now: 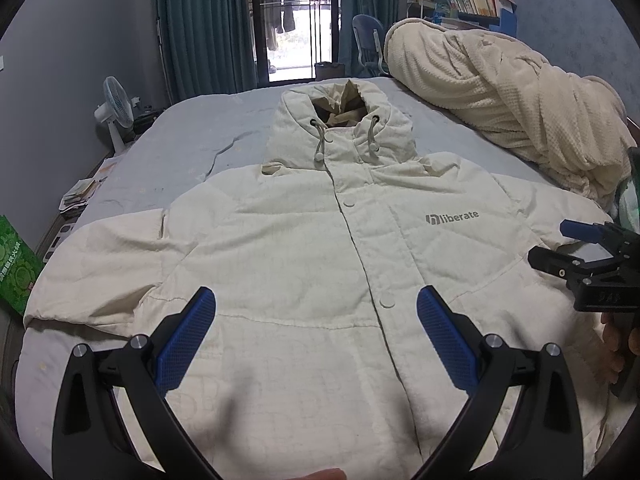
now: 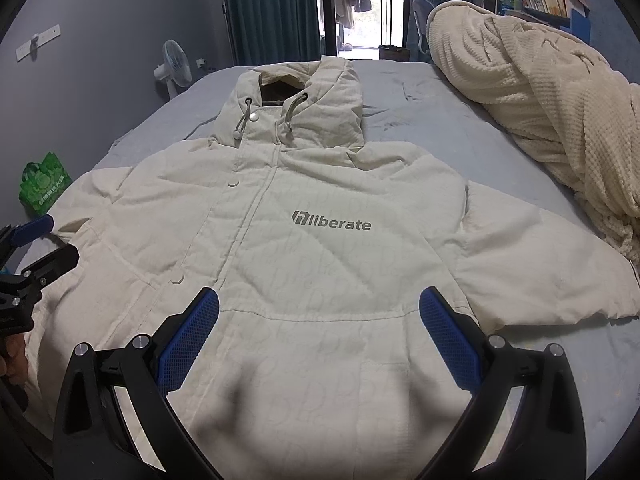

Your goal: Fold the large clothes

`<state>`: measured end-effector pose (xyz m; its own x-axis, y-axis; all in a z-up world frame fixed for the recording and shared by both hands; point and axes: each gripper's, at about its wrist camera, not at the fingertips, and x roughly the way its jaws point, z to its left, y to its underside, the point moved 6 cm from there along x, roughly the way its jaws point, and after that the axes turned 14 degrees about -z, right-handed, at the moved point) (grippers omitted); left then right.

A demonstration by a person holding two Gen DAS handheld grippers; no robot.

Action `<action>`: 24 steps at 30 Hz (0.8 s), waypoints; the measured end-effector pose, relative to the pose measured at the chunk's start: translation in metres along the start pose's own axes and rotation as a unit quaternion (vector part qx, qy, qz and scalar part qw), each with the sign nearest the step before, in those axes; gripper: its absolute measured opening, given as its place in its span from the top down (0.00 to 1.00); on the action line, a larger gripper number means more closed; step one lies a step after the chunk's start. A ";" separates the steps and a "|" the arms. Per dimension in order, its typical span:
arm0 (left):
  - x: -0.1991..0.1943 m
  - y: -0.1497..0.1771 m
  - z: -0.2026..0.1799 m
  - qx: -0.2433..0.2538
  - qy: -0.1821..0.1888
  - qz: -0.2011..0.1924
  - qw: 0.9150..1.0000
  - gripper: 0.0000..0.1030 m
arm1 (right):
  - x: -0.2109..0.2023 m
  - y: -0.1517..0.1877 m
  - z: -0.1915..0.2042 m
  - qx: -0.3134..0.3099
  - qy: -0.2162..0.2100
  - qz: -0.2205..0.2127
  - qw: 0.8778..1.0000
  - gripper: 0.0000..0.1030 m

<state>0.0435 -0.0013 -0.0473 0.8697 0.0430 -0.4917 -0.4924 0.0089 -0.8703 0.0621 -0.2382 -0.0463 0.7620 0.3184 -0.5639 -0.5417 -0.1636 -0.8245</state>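
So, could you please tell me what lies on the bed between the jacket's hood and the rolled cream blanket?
Only bare blue bedsheet, slightly wrinkled, lies between the hood and the blanket; nothing rests there. The right wrist view shows that stretch most clearly.

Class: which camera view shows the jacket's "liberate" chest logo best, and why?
The right wrist view: the logo sits near the middle of the jacket, large and sharp. In the left wrist view it appears smaller, off to the right.

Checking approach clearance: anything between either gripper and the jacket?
Nothing visible. Left gripper and right gripper are both open directly over the spread jacket. The cream blanket lies off to the side.
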 end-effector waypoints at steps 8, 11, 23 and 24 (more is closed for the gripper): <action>0.001 0.002 0.003 -0.001 -0.007 0.001 1.000 0.07 | 0.000 0.000 -0.001 0.003 0.000 0.000 1.000 0.06; 0.001 0.000 0.003 0.000 -0.009 0.001 1.000 0.07 | 0.000 0.000 -0.002 0.003 0.000 0.000 1.000 0.06; 0.002 0.001 0.005 -0.002 -0.009 0.003 1.000 0.07 | 0.000 0.000 -0.002 0.002 0.004 0.001 1.000 0.06; 0.002 0.001 0.005 -0.001 -0.009 0.003 1.000 0.07 | 0.000 0.000 -0.002 0.002 0.003 0.001 1.000 0.06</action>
<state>0.0444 0.0038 -0.0484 0.8659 0.0618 -0.4964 -0.4977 0.0061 -0.8673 0.0626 -0.2401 -0.0469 0.7636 0.3118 -0.5654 -0.5443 -0.1604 -0.8234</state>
